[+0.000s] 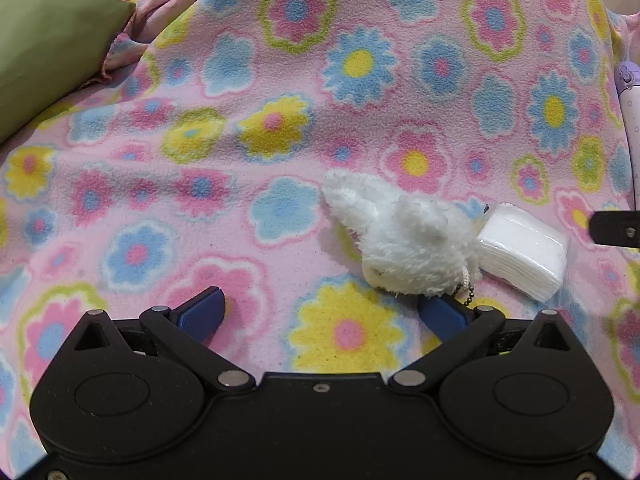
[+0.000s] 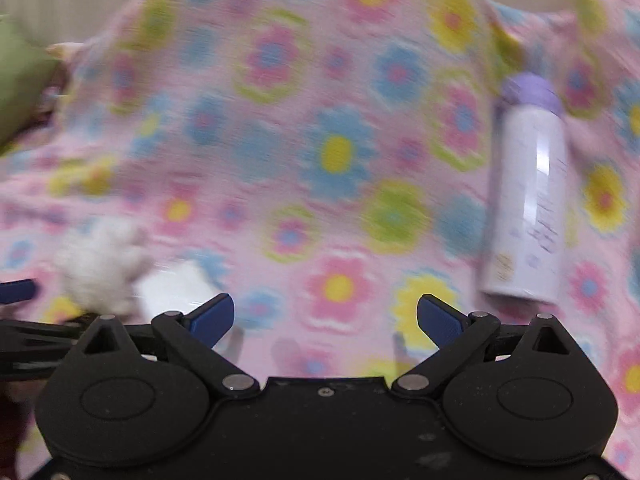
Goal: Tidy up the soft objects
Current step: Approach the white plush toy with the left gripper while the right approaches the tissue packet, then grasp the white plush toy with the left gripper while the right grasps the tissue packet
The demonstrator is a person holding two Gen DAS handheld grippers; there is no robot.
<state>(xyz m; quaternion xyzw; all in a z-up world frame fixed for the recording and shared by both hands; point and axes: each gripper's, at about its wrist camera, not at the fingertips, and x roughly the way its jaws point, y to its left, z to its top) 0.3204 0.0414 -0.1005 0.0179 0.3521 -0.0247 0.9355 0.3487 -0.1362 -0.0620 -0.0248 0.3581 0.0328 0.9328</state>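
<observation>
Both grippers — left [image 1: 322, 312], right [image 2: 325, 318] — hover with fingers wide apart, holding nothing; plush [image 1: 400, 240] touches wipes [image 1: 524, 252] on blanket [image 1: 240, 120].

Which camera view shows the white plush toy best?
The left wrist view: the white plush toy is sharp there, lying against the white pad stack. In the right wrist view it is a blurred shape near the left edge.

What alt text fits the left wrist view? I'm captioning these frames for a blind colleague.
A white plush toy with a ball chain lies on a pink flowered blanket, touching a wrapped stack of white cotton pads to its right. The left gripper is open below, one blue finger beside the toy. A green cushion sits top left.
</observation>
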